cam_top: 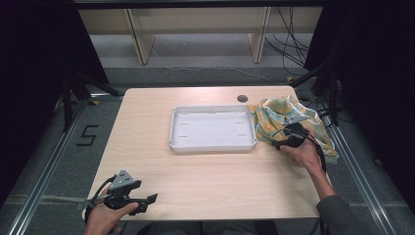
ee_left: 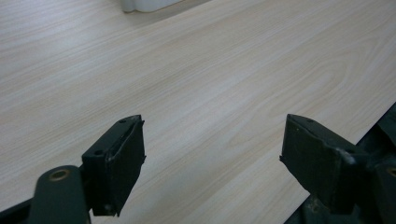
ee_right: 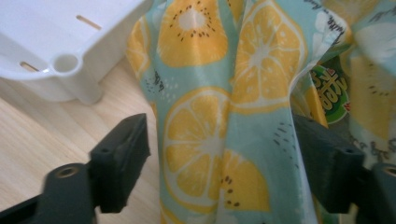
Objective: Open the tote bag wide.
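1. A white tray [cam_top: 213,128] sits in the middle of the table [cam_top: 205,186], its long side running left to right. Nothing lies in it; only small slots mark its floor.
2. A lemon-print cloth [cam_top: 274,120] is bunched at the tray's right end, touching its corner and spilling toward the table's right edge. It is too crumpled to tell which way it runs.
3. The right gripper [cam_top: 286,138] is down on that cloth, just right of the tray. In its own view the jaws stand wide apart with a fold of the cloth [ee_right: 219,140] between them, not pinched.
4. The left gripper [cam_top: 147,201] rests at the near left edge, well apart from the tray, jaws released over bare wood [ee_left: 210,93].
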Demonstrator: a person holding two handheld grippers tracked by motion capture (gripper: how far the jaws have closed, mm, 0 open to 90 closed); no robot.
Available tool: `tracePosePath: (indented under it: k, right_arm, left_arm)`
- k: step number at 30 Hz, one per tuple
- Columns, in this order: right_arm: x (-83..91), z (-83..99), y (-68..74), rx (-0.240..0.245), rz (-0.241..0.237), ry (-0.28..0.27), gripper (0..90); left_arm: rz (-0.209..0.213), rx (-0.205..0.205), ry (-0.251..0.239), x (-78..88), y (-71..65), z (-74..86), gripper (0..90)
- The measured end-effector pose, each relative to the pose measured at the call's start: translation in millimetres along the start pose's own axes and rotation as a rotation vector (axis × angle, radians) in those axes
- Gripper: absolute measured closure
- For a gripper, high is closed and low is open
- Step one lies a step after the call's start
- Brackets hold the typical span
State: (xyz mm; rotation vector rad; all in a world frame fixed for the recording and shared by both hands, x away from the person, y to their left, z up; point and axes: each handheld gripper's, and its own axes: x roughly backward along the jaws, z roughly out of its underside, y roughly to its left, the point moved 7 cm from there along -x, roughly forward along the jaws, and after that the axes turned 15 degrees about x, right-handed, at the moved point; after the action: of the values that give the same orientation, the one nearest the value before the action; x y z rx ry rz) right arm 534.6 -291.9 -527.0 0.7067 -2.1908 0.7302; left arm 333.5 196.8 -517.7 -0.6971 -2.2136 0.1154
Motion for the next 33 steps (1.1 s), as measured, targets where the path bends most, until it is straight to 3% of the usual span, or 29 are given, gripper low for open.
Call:
tracePosePath:
  k: [1, 3, 5, 6, 8, 10, 13, 14, 16, 18, 20, 21, 22, 23, 24, 27, 30, 31, 33]
  right_arm:
    - [-0.7, -0.3, 1.0, -0.008, -0.007, 0.007, 33.0]
    - [-0.9, 2.4, -0.4, 0.027, 0.008, 0.033, 49.6]
    - [-0.3, 3.2, -1.0, 0.007, -0.003, 0.033, 64.8]
    - [0.0, 5.1, -3.4, 0.027, -0.003, 0.036, 70.4]
    - [2.5, 8.1, -2.9, 0.019, -0.026, 0.043, 81.7]
    - [3.2, 9.4, -3.0, 0.04, -0.038, 0.015, 87.9]
    - [13.3, 12.7, 2.7, 0.018, -0.063, 0.019, 90.0]
    - [19.8, 16.6, 4.6, 0.033, -0.065, 0.052, 90.0]
    - [25.6, 21.8, 8.4, 0.054, -0.063, 0.037, 90.0]
    - [34.0, 28.6, 12.9, 0.05, -0.075, 0.024, 90.0]
    - [46.9, 36.5, 16.4, 0.038, -0.095, 0.043, 90.0]
    - [48.7, 38.9, 18.2, 0.021, -0.085, 0.005, 90.0]
    - [56.8, 44.2, 20.4, 0.013, -0.103, 0.042, 90.0]
    - [58.2, 47.5, 22.7, 0.02, -0.098, 0.013, 90.0]
    - [62.6, 51.8, 28.0, 0.004, -0.096, 0.029, 90.0]
    - [74.8, 60.6, 44.3, 0.033, -0.139, 0.038, 90.0]
    - [82.2, 61.6, 57.1, 0.06, -0.169, 0.04, 90.0]
    - [82.5, 60.5, 62.2, 0.069, -0.165, 0.017, 90.0]
    - [88.8, 60.9, 74.1, 0.08, -0.194, 0.031, 90.0]
  left_arm:
    - [-0.001, -0.001, 0.005, 0.3, 0.1, 0.2, 20.8]
    - [-0.005, -0.006, 0.006, 0.6, 0.1, -0.2, 20.8]
    - [0.001, 0.001, 0.0, 0.3, -0.4, -0.3, 20.8]
    - [0.0, -0.001, 0.007, 0.9, -0.2, -0.1, 20.8]
    - [-0.001, 0.003, -0.011, 0.1, -0.8, -0.9, 20.8]
    - [0.0, 0.007, -0.008, 0.4, -0.9, -0.8, 20.8]
    - [-0.003, -0.003, -0.003, 0.8, 0.0, -0.5, 20.8]
    - [0.004, 0.009, -0.01, -0.6, -0.8, -0.7, 20.8]
    - [-0.003, -0.01, 0.007, 0.6, 0.2, 0.0, 20.8]
    - [0.001, 0.016, -0.006, -0.9, -2.5, -0.6, 20.8]
    - [-0.004, -0.011, -0.006, -0.7, -0.8, -0.6, 20.8]
    - [-0.004, -0.01, -0.005, -0.6, -1.0, -0.5, 20.8]
    - [-0.005, -0.022, 0.006, 0.2, -0.2, -0.6, 20.8]
    - [-0.005, -0.019, 0.013, 0.6, -0.4, -0.7, 20.8]
    - [-0.005, -0.017, 0.01, 0.4, -0.3, -0.9, 20.8]
    - [-0.004, -0.004, 0.0, -0.6, -0.6, -1.2, 20.8]
    - [-0.004, -0.001, -0.006, -1.1, -0.5, -1.6, 20.8]
    - [-0.004, -0.002, 0.0, -0.4, -0.6, -1.5, 20.8]
    - [-0.003, -0.003, 0.001, -0.2, -0.3, -1.7, 20.8]
